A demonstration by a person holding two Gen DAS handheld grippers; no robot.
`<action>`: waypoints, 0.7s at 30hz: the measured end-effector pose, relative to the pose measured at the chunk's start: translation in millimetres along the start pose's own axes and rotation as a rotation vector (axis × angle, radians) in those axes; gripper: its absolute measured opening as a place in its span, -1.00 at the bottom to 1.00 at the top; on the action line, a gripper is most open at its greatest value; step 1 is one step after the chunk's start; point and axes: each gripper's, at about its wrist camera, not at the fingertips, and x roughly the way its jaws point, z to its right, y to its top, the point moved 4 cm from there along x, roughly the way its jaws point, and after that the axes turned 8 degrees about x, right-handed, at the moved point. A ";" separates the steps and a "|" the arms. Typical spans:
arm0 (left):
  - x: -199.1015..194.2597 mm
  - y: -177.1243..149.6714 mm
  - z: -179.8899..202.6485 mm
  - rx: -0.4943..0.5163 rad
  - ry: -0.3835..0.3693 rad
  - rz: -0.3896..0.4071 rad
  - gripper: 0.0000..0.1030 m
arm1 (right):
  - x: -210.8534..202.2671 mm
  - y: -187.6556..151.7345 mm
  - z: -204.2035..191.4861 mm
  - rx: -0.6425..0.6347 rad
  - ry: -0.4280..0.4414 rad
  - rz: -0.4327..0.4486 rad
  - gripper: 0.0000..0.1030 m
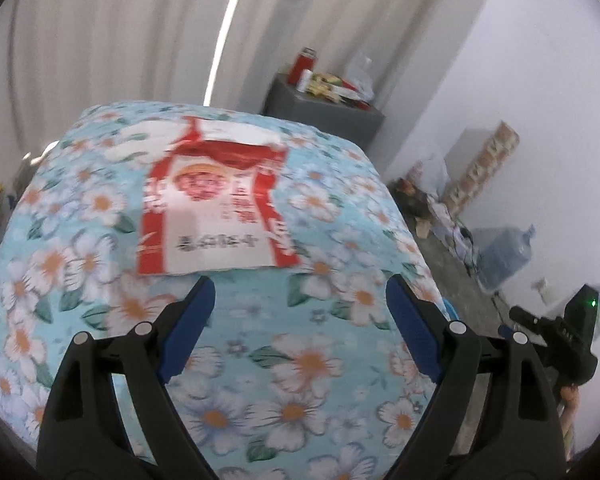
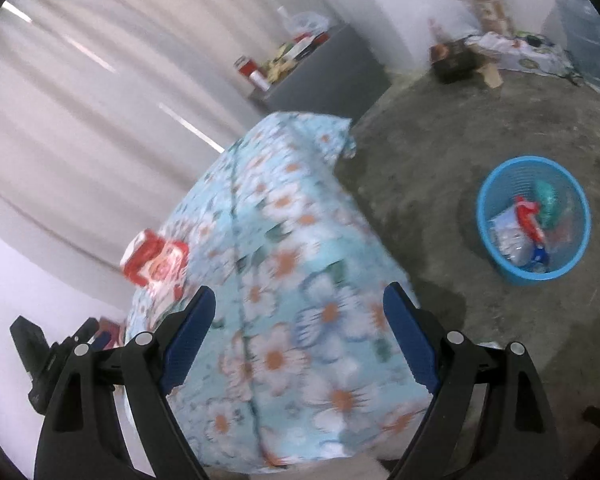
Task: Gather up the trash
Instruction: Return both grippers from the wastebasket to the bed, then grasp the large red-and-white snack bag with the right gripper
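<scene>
a: where's the trash?
b: a red and white bag lies flat on the table, on its flowered blue cloth, toward the far side. from the right wrist view the same bag sits near the table's left edge.
a: and the left gripper?
b: released. its blue pads stand wide apart over the cloth, nothing between them. the bag's near edge is just beyond the fingertips, not touching.
a: the right gripper?
b: also spread wide and empty, hanging over the table's corner.
a: where's the bin?
b: a blue bin stands on the concrete floor, right of the table and well apart from it. there are already wrappers inside, red, white and green.
a: anything else around?
b: a grey cabinet behind the table with a red jar and clutter on top, curtains along the wall, and a water jug on the floor to the right. the picture is blurred, so the bag's print can't be read.
</scene>
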 end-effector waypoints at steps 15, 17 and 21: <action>-54.1 -24.1 -88.9 -0.135 0.124 0.102 0.61 | 103.5 -32.4 -117.1 -0.049 0.170 -0.272 0.62; -60.0 -30.0 -104.5 -0.163 0.147 0.107 0.61 | 123.8 -39.8 -134.6 -0.052 0.188 -0.316 0.62; -70.8 -39.9 -130.2 -0.217 0.176 0.112 0.61 | 153.3 -49.2 -160.0 -0.029 0.246 -0.393 0.62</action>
